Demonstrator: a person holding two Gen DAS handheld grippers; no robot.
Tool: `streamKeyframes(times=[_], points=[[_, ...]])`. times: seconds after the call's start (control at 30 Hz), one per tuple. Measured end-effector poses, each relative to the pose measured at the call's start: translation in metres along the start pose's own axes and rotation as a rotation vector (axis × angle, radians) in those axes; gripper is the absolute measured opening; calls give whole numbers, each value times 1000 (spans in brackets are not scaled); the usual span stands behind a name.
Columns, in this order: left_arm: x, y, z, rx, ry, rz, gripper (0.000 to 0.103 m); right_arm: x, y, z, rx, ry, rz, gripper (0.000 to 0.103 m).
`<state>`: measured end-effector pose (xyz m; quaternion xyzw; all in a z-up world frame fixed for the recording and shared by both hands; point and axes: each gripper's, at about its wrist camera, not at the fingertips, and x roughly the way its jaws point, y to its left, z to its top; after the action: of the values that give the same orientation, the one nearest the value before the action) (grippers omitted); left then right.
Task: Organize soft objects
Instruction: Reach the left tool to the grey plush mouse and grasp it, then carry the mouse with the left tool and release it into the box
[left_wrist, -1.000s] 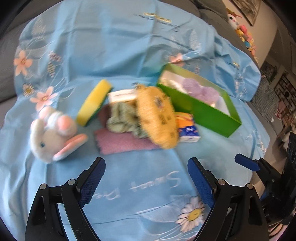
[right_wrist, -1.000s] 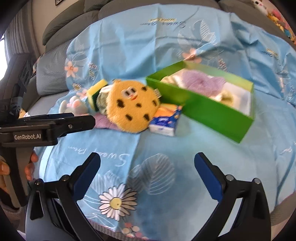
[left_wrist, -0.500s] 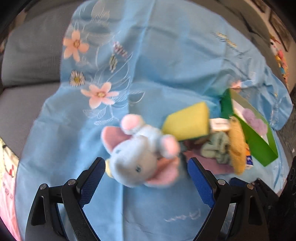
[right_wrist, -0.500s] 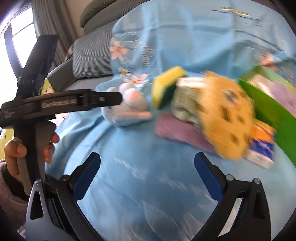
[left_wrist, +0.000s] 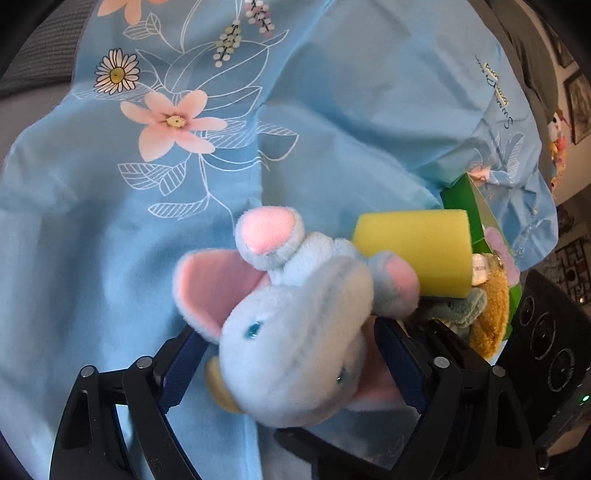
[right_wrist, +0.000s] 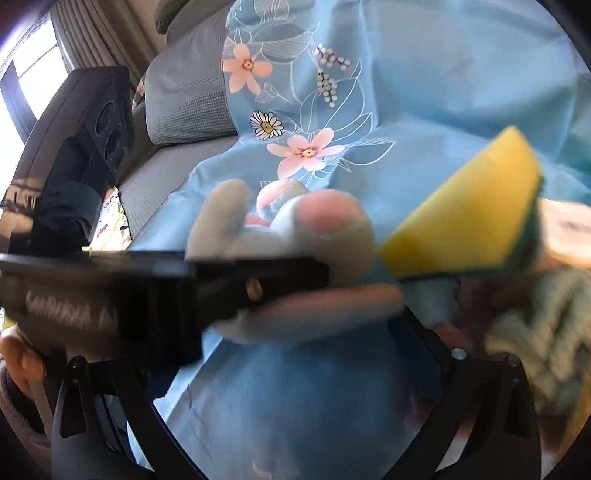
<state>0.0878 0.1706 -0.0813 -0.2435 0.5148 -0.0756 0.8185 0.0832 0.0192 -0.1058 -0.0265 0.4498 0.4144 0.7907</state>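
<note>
A pale blue plush mouse (left_wrist: 295, 332) with pink ears lies on the blue floral cloth (left_wrist: 332, 110). My left gripper (left_wrist: 291, 365) is open, its fingers on either side of the mouse's head. The mouse also shows in the right wrist view (right_wrist: 295, 236), behind the left gripper's black body (right_wrist: 147, 291). My right gripper (right_wrist: 280, 369) is open and empty, its fingertips hidden behind the mouse and the left gripper. A yellow sponge (left_wrist: 417, 251) lies just right of the mouse and shows in the right wrist view (right_wrist: 465, 225).
A green box (left_wrist: 465, 195) stands behind the sponge. A yellow plush (left_wrist: 491, 314) and a greenish knit cloth (right_wrist: 535, 339) lie to the right. Grey sofa cushions (right_wrist: 184, 99) are at the left past the cloth's edge.
Both grippers have moved left and closer to the plush mouse. The left gripper's fingers now stand around its head. The yellow plush and green box slid to the right of both views.
</note>
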Motion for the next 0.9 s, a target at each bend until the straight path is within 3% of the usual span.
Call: streamKeyframes(times=[0.03,0.1,0.23,0.27,0.6,0.9], points=[[0,0,1,-2,-2,1,79,3,0,3,-1,2,14,100],[-1,1,2,0,-16,5,75,6,0,5,-9,8,44,82],[-8,-1,1,7,-48,11,71,2,6,4,-37,-2,56,70],[-9,-2,2,10,-55,11,71,-1,6,3,-34,-4,78,57],[-62,-76,-8,170,-175,-23,71,-84,20,1,-101,-152,35,56],[-57,-179,0,323,-177,-95,71,-181,-20,-6,-36,-274,-81,56]])
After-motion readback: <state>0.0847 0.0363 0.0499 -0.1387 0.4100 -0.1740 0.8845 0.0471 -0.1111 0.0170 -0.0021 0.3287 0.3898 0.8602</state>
